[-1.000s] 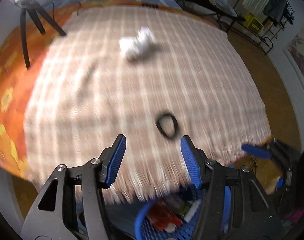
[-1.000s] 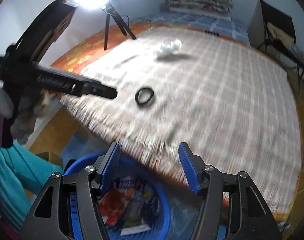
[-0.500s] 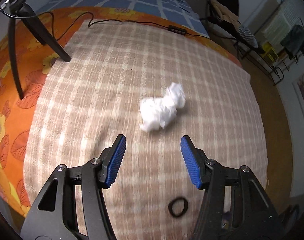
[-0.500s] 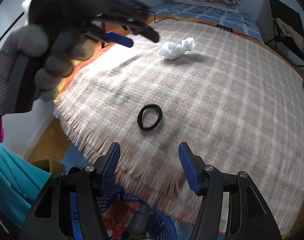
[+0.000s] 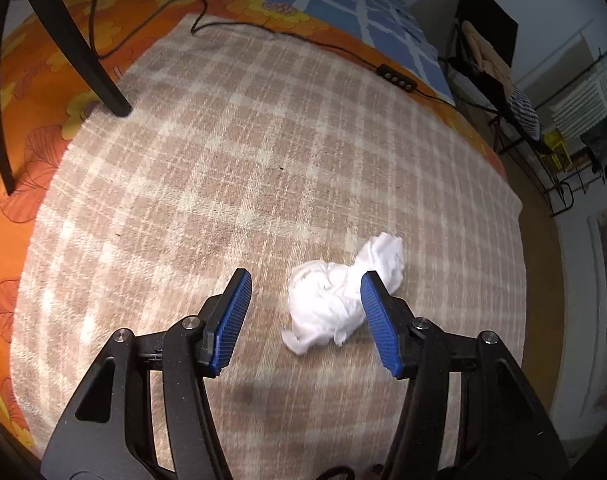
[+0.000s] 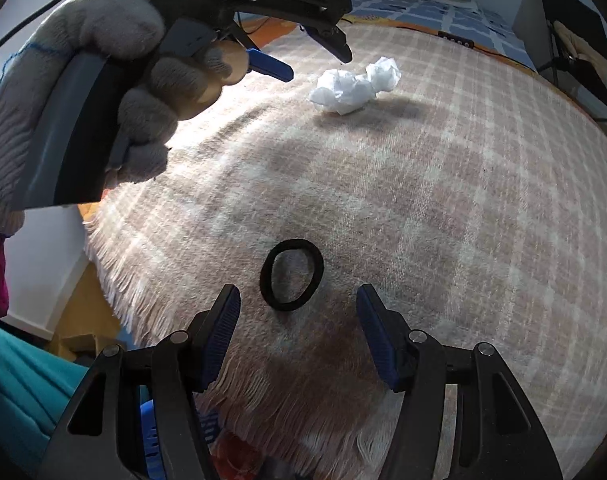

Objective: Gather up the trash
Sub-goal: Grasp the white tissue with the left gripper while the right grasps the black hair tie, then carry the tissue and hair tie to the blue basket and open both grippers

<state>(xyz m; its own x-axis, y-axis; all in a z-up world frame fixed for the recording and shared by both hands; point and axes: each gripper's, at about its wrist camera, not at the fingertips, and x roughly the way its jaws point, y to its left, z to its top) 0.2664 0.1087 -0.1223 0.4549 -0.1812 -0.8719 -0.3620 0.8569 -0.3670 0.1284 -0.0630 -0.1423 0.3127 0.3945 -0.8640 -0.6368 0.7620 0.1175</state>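
**Crumpled tissue lies between the open left tool's pads**

The crumpled white tissue lies on the plaid blanket; in the left wrist view it sits between the 2 blue pads of the left tool, nearer the right-hand pad, which overlaps its edge, though whether that pad touches it I cannot tell; the other pad stands clear of it; the left tool is open and grips nothing. In the right wrist view the same tissue rests far up the blanket, with the left tool above and beside it, held by a gloved hand.

A black hair tie lies flat on the blanket near its fringed edge, just ahead of the right tool and a little toward its left-hand pad; the right tool is also open, its pads apart and holding nothing.

Below the fringe a blue basket shows between the tool's arms, with some coloured wrappers in it, too hidden to name. The blanket covers an orange flowered sheet; 2 black tripod legs stand at its corner, and a black cable with an inline switch trails along the far edge.
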